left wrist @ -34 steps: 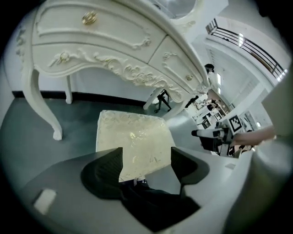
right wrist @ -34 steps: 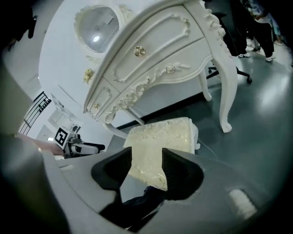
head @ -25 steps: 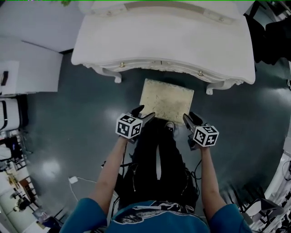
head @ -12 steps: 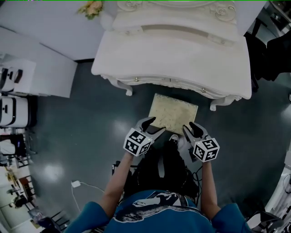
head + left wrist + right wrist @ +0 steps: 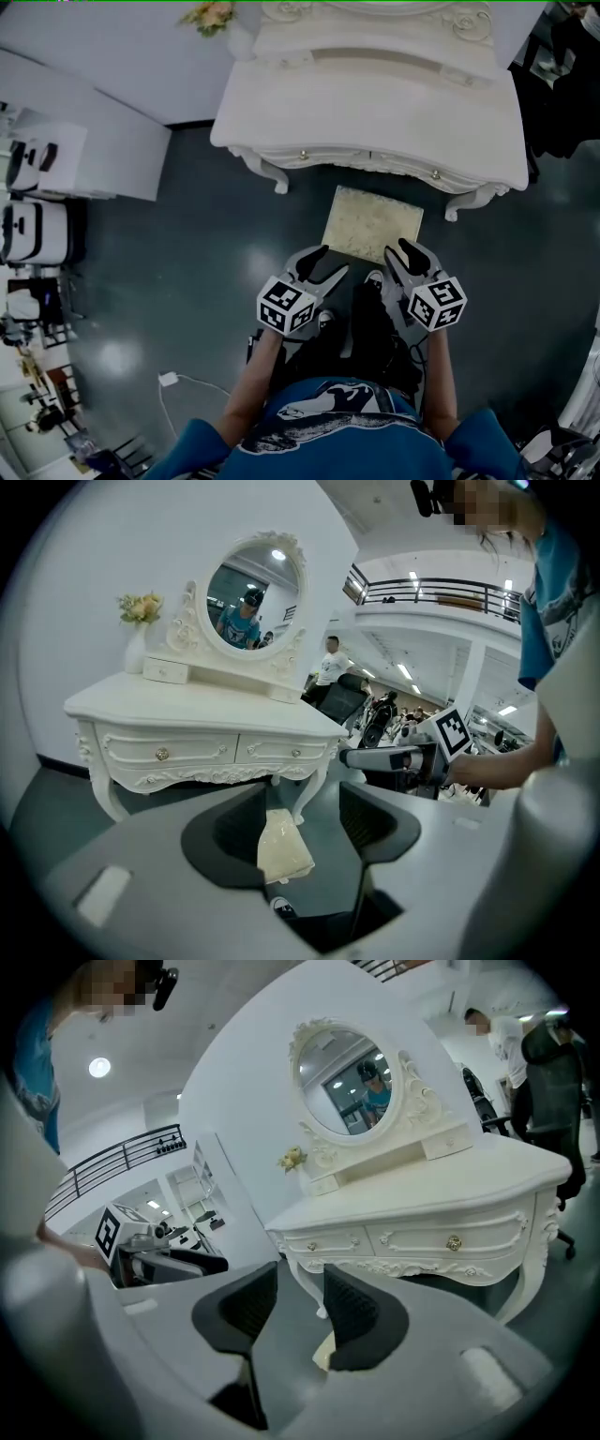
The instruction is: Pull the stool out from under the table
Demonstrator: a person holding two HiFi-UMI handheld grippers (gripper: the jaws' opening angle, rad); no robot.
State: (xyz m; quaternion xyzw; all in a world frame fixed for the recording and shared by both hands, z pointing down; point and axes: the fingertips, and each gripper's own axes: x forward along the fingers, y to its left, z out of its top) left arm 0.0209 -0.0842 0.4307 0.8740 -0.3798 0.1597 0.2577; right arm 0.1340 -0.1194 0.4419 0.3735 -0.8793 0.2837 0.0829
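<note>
At 9 o'clock in the head view stand white box-shaped cabinets (image 5: 84, 150) against the dark grey glossy floor (image 5: 206, 272). A white plug with a thin white cable (image 5: 169, 379) lies on the floor at 7 o'clock.

The left gripper (image 5: 330, 262) is held out in front of the person's blue shirt (image 5: 337, 436), with its marker cube toward the body and its dark jaws pointing to 1 o'clock. Its own view shows the jaws well apart. They have just been closing somewhat, with nothing pressed between the pads. Only the floor and the stool far below show in the gap.

The small rectangular stool with a cream patterned cushion top (image 5: 373, 225) stands on the floor just past both grippers, at 12 o'clock from the person. Neither gripper touches it. Its whole cushion shows clear of the table top, with its far edge just beside the front rim.

That table is an ornate white dressing table with carved curved legs and two drawers with round knobs (image 5: 375, 103). It fills the head view from 11 to 1 o'clock. It carries an oval mirror in a scrolled white frame (image 5: 253, 592), and a small bunch of pale yellow flowers in a white vase (image 5: 211, 14) stands at its left end.

The right gripper (image 5: 401, 255) hangs level with the left one and points to 11 o'clock. Its jaws stand apart, more narrowly than the left pair, and hold nothing. A corner of the stool shows beyond the right-hand pad.
</note>
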